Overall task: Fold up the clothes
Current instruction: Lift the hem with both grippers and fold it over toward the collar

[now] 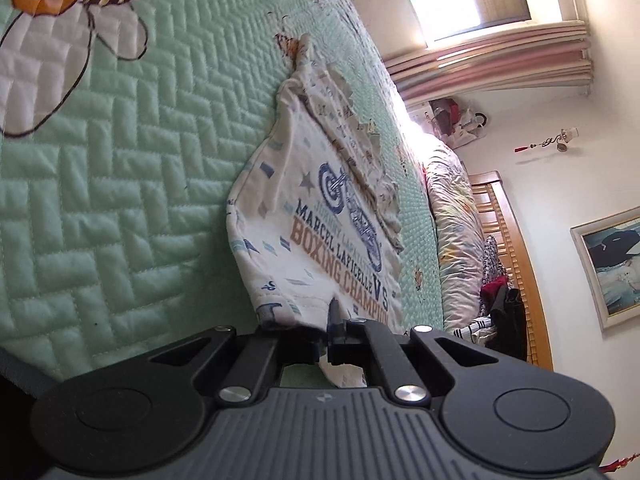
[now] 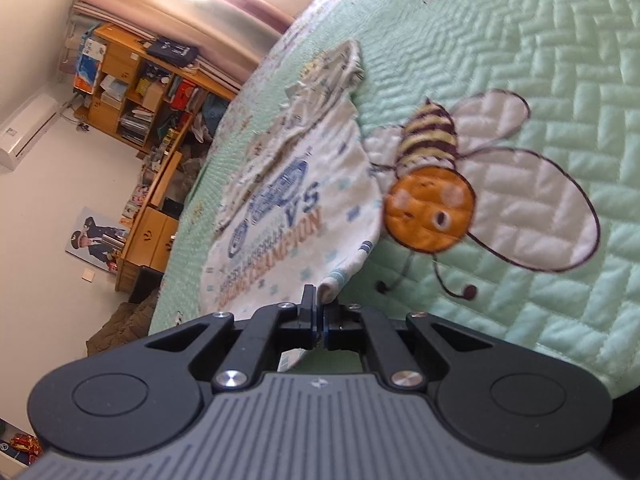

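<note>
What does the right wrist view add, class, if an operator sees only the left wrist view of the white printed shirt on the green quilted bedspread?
Operator: My left gripper is shut on the white printed shirt's hem. Is the other gripper holding too?
Observer: Yes. The right gripper is shut on the same hem's other corner.
Operator: What lies beside that corner?
Observer: An embroidered bee with an orange face, on the green quilted bedspread; the shirt's edge overlaps one wing.
Operator: What is beyond the bed on that side?
Observer: A wooden shelf unit crowded with books and boxes, and a white air conditioner on the wall.
</note>
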{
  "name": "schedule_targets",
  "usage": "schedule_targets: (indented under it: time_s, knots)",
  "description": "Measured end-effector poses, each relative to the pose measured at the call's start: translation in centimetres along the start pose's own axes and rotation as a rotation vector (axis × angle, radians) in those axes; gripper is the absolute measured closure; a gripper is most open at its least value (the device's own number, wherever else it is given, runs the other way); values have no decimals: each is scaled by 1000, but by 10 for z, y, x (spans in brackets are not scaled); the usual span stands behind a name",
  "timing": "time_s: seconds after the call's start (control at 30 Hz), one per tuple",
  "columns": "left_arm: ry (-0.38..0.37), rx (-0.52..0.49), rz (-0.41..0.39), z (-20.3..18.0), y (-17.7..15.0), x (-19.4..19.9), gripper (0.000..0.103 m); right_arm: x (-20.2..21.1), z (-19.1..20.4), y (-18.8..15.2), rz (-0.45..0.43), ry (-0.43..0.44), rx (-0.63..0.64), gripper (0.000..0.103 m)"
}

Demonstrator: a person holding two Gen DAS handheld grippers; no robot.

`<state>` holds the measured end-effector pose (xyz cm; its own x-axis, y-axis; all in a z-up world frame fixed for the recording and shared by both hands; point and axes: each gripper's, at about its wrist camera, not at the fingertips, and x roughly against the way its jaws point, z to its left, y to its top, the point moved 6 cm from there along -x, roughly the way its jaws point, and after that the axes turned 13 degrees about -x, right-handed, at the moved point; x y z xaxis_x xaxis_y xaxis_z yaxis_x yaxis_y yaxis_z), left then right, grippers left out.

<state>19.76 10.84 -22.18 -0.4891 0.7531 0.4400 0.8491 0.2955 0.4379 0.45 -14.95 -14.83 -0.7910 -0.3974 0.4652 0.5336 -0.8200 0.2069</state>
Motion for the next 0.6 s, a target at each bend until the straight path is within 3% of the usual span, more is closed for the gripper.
schedule_targets:
  time_s: [0.23,0.6]
  knots:
    - [-22,-64,-51,-36,32,5,101,1,41,24,-35,79,12,100]
    - [13,-131,-138,-77,118,-16,101,-27,103,86,-82,110,71,100]
